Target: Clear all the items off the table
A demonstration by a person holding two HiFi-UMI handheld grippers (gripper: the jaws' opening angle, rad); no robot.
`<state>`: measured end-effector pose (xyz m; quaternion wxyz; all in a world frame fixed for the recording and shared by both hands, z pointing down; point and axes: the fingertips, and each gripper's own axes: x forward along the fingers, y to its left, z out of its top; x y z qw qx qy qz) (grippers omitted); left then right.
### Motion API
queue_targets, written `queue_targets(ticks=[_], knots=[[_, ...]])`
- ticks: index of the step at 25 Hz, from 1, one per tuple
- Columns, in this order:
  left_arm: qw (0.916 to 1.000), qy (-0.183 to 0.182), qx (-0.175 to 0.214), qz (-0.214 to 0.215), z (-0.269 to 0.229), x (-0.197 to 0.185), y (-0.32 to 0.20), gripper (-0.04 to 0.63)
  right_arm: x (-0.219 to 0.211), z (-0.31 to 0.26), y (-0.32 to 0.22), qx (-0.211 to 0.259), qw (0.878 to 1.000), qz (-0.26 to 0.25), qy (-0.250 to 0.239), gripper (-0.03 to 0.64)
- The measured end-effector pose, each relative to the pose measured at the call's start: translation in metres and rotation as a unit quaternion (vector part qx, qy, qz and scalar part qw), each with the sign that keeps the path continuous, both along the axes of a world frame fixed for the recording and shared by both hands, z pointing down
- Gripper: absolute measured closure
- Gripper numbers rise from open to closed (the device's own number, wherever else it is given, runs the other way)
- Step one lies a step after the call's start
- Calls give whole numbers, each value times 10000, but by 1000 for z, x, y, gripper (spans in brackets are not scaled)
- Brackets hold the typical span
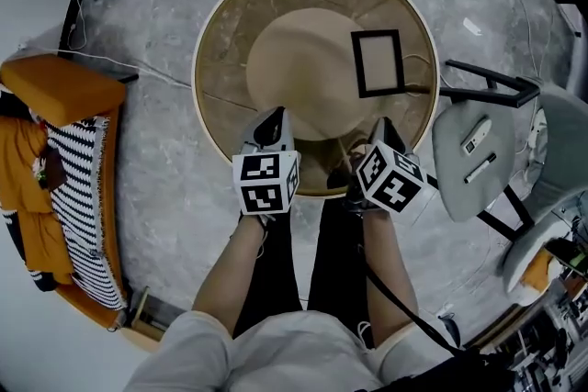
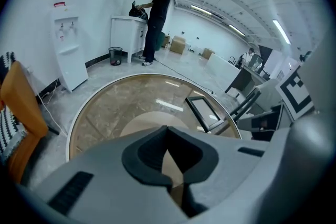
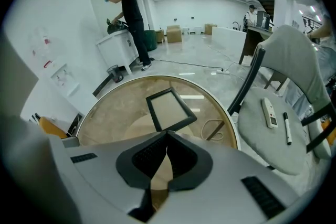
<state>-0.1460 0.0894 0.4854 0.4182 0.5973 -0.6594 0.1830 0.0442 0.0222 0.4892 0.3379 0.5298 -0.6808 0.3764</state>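
Fingers (image 2: 148, 153) pressed together with nothing between them on the left gripper (image 1: 272, 122), hovering at the near rim of the round glass table (image 1: 230, 23), which is slick and glossy over a tan base. Right of centre lies the frame (image 1: 377, 61), flat, black and thin-railed. Light and stiff, I'd say, maybe glazed and breakable, and likely to skate. Pinch one rail. The right gripper (image 1: 386, 131), likewise closed and empty, sits nearest it.

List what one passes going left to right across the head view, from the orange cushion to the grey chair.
orange cushion → left gripper → black frame → grey chair seat
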Motion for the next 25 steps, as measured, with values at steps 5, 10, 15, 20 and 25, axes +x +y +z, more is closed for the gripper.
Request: queue_targets(ticks=[5, 10, 15, 20, 25], knots=[[10000, 4, -7, -78, 4, -6, 1, 595, 1, 4, -2, -34, 10000, -4, 40, 592], [9999, 26, -55, -149, 10, -9, -3, 595, -4, 8, -14, -75, 9999, -68, -61, 592], [9998, 66, -105, -159, 17, -9, -13, 595, -11, 8, -43, 91, 9994, -188, -276, 589], [9996, 80, -123, -225, 29, -16, -25, 595, -18, 19, -71, 95, 9987, -477, -180, 566], [9990, 116, -170, -404, 41, -25, -34, 595, -27, 29, -97, 61, 9963, -857, -18, 521]])
